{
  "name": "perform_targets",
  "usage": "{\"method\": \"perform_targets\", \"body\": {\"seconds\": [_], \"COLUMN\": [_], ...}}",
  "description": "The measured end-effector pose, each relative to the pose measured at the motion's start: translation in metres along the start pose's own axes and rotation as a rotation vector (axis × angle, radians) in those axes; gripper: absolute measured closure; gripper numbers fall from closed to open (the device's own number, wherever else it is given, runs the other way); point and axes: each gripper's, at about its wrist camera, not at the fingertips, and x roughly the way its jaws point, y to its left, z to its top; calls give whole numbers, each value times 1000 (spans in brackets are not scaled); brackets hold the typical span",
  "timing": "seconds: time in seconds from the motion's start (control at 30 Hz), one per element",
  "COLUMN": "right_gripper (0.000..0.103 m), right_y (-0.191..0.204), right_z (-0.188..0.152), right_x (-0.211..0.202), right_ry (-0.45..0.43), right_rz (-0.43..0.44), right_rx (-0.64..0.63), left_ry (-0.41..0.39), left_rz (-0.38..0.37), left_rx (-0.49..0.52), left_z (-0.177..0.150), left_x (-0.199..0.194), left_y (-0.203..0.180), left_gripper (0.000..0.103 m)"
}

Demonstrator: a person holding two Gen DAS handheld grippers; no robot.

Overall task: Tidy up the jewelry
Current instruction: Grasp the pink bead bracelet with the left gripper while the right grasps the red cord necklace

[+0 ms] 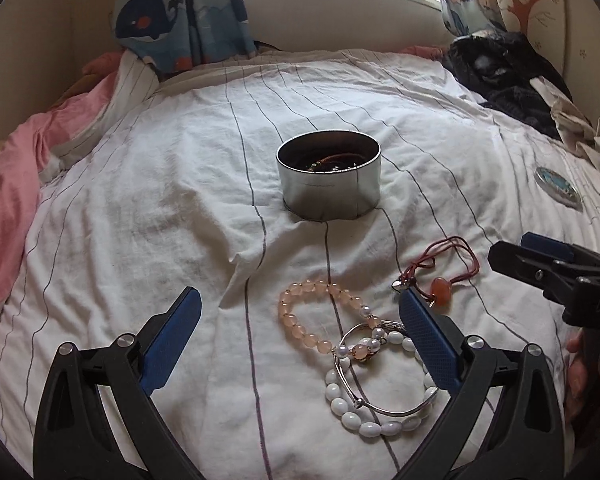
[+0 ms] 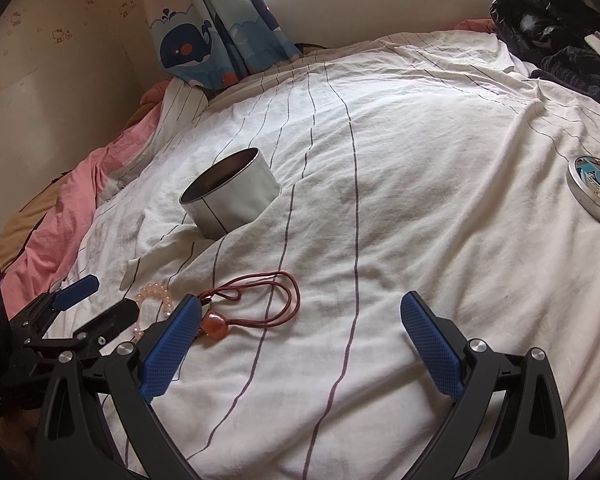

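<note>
Both the left gripper and right gripper gape wide and empty above the bed, apparently poised to lift the bracelets at lower centre into the open tin at mid-frame.

Both wrist views look low across the bed, sharing the tin.
</note>
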Motion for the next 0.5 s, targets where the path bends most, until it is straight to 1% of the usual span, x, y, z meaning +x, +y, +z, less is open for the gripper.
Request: {"method": "perform_targets", "body": {"seconds": [0.07, 0.1, 0.17, 0.23, 0.27, 0.33, 0.37, 0.43, 0.5], "right_gripper": [7, 7, 7, 7, 7, 8, 8, 8, 8], "right_y": [-2, -2, -3, -3, -3, -3, -1, 4, 10], "right_z": [1, 1, 1, 1, 1, 1, 1, 1, 0], "right_x": [1, 2, 2, 2, 2, 2, 1, 1, -1], "right_ry": [6, 8, 11, 14, 14, 10, 7, 4, -2], "right_rz": [-3, -4, -5, -6, -7, -9, -10, -11, -9], "right_rx": [9, 11, 12, 12, 12, 7, -1, -24, -58], "left_ry": [40, 55, 87, 110, 116, 129, 136, 143, 137], "left_rz": [-12, -18, -38, -50, -55, -42, -33, -16, -12], "left_rx": [20, 14, -24, -77, -94, -101, -93, -88, -98], "left_z": [0, -1, -4, -9, -6, -10, -11, -13, -16], "left_x": [7, 8, 12, 15, 19, 19, 19, 14, 5], "left_y": [0, 4, 16, 31, 35, 44, 46, 52, 59], "left_gripper": [8, 11, 21, 41, 47, 70, 74, 89, 92]}}
